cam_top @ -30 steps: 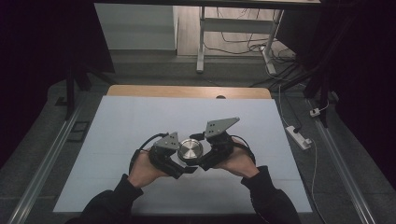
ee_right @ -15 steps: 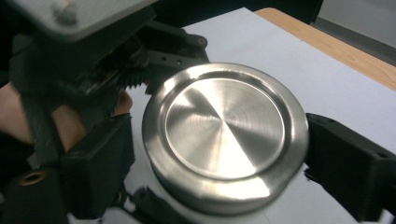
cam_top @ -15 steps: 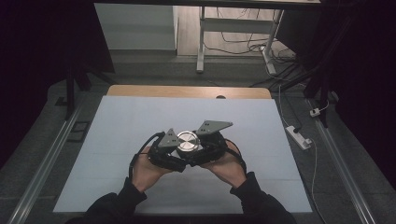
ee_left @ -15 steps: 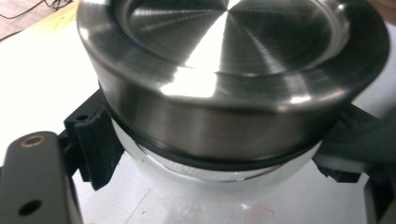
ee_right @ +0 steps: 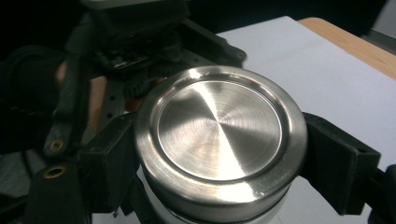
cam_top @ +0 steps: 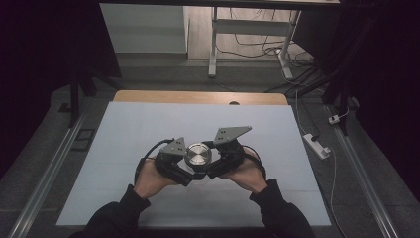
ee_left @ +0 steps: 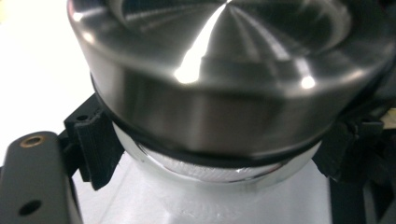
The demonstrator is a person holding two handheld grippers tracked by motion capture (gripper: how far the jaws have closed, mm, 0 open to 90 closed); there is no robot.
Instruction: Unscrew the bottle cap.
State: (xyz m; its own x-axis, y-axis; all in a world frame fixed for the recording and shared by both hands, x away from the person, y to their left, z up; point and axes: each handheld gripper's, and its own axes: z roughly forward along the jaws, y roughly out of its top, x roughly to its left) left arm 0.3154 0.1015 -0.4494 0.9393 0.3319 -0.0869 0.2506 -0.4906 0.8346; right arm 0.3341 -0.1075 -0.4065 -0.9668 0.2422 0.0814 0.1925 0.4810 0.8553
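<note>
The left gripper (cam_top: 184, 168) comes in from the left. Its jaws are squeezed tight on the clear body (ee_left: 205, 184) of a jar, just under the lid. That grip is probably there to keep the jar from turning.

The jar sits in the middle, between the two grippers, above the white mat (cam_top: 129, 129) on the desk and nearer the front edge than the wooden strip (cam_top: 148, 96) at the back. I cannot tell if it rests on the mat or is held up a bit. Its shiny metal lid (cam_top: 198, 154) faces up.

The right gripper (cam_top: 214, 166) comes in from the right. Its jaws have just been closing, and now one black pad (ee_right: 109, 163) presses on each side of the lid. With one gripper on the body and one on the lid, it looks like the lid is about to be twisted off.

Both of the person's hands are near the front edge of the desk, close together.
</note>
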